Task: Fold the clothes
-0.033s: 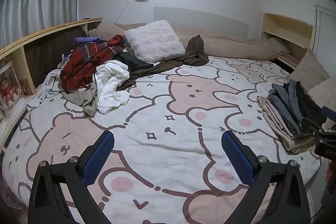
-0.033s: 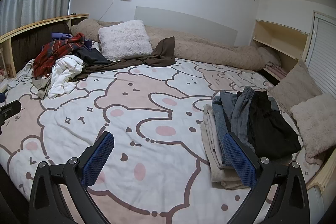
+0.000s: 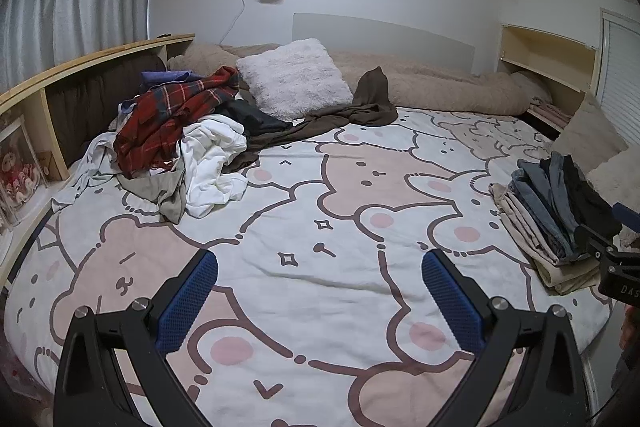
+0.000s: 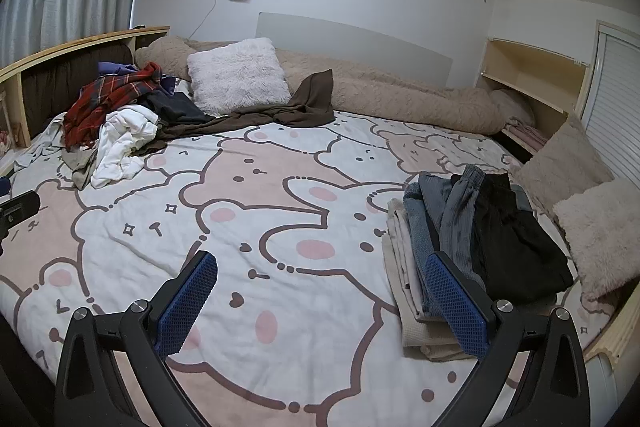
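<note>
On the left side of the bed (image 3: 320, 267), by the wooden shelf (image 3: 96, 59), sits a messy pile of clothes (image 3: 172, 139) that nobody has folded yet: a red plaid shirt (image 3: 168, 111), a white top (image 3: 212, 163), a grey piece and some dark ones. A long brown garment (image 3: 340, 111) lies spread out next to the fluffy white pillow (image 3: 292, 79). The middle of the bed, with its bear blanket, is wide and bare, so there looks to be lots of room to lay a piece flat. The left gripper (image 3: 320, 291) hangs over this bare part with its fingers far apart, holding nothing. The right gripper (image 4: 320, 291) is spread wide too and empty. On the right, near the bed edge and two pillows (image 4: 580, 195), is a neat stack of folded clothes (image 4: 472, 239). So I think some is done and plenty is left.
</note>
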Motion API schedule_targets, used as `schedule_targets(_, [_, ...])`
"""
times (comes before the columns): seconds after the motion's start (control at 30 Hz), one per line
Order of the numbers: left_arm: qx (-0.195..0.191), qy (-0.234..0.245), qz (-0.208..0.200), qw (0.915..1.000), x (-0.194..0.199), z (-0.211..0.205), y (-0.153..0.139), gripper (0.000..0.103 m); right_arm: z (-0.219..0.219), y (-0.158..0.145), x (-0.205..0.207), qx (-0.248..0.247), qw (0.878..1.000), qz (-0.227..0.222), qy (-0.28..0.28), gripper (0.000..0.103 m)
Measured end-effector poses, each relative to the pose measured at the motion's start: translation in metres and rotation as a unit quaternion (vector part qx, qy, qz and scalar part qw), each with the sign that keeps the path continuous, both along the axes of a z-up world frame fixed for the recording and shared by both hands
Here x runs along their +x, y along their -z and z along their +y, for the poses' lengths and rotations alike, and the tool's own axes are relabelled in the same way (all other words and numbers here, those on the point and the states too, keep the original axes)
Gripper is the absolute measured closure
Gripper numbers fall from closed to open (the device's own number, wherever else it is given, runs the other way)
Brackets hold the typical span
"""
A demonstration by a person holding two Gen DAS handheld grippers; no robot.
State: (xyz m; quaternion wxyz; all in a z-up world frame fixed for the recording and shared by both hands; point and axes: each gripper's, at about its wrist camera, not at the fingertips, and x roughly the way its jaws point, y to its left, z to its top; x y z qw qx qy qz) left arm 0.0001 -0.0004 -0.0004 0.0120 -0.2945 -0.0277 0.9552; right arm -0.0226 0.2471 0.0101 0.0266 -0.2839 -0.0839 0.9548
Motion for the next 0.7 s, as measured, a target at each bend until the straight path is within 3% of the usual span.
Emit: schedule_targets(0.7, [-0.01, 0.005, 0.004, 0.9999, 0.001, 0.0023, 0.0017, 0.0, -0.0008, 0.001, 0.0023, 0.001, 1.0, -0.002, 0.001, 0.0])
